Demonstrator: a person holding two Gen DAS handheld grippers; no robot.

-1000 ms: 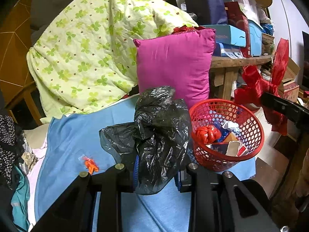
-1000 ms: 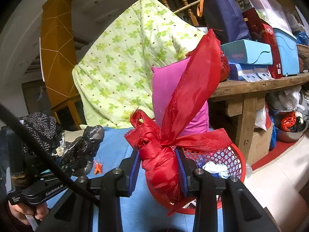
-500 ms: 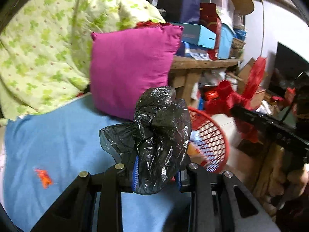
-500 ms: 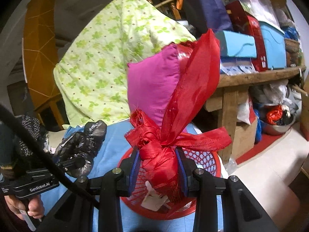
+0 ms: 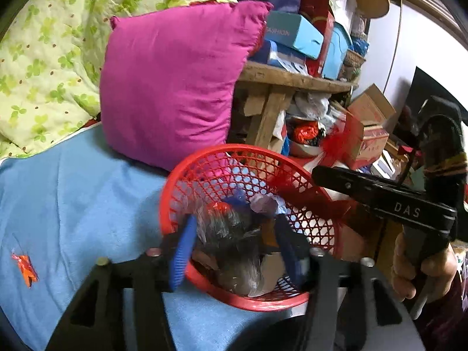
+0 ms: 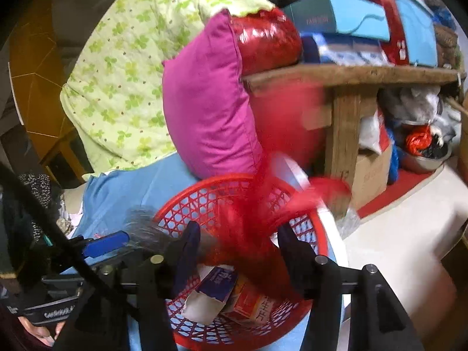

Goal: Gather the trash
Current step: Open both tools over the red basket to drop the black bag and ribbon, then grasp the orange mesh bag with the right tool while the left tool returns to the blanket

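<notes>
A red mesh basket (image 5: 204,158) stands on the blue sheet (image 5: 73,199), with boxes and wrappers inside. My left gripper (image 5: 237,251) hangs over its near rim with the jaws opening. The black plastic bag (image 5: 231,242) is a blur between the blue pads, which no longer press on it. My right gripper (image 6: 239,254) is above the same basket (image 6: 318,234), its jaws opening too. The red ribbon bow (image 6: 251,228) streaks downward between its fingers, free of the pads. An orange wrapper (image 5: 25,266) lies on the sheet at the left.
A magenta pillow (image 5: 175,87) leans behind the basket against a green floral quilt (image 5: 44,44). A wooden bench (image 6: 351,76) stacked with boxes stands to the right, with clutter and a metal bowl (image 6: 424,158) under it. A hand (image 5: 421,266) holds the right gripper's handle.
Both grippers swung over the red basket and dipped toward it. Both sets of jaws spread apart, and the black bag and the red ribbon bow slipped free and are dropping.
</notes>
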